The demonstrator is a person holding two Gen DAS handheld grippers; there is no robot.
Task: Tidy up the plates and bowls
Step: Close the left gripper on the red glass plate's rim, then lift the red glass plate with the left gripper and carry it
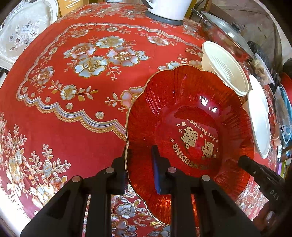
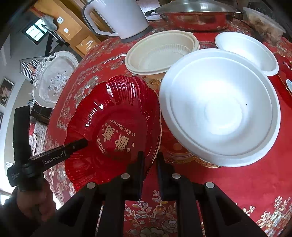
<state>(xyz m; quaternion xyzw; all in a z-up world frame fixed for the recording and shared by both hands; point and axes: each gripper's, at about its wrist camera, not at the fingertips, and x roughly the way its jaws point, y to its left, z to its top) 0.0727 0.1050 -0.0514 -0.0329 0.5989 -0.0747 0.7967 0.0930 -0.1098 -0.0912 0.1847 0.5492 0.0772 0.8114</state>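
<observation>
A red scalloped plate with a gold rim and gold wedding lettering hangs tilted over the table. My left gripper is shut on its near-left rim, the blue-padded finger inside the plate and the other finger behind the rim. In the right wrist view the same red plate has its right rim pinched in my right gripper, which is shut on it. The left gripper's upper finger lies across the plate's left side. Stacked white foam bowls sit just right of the plate.
A cream bowl stack and another white bowl stand behind. Further back are a white kettle and a steel pot. A second red plate shows at the right edge. The red flowered tablecloth spreads left.
</observation>
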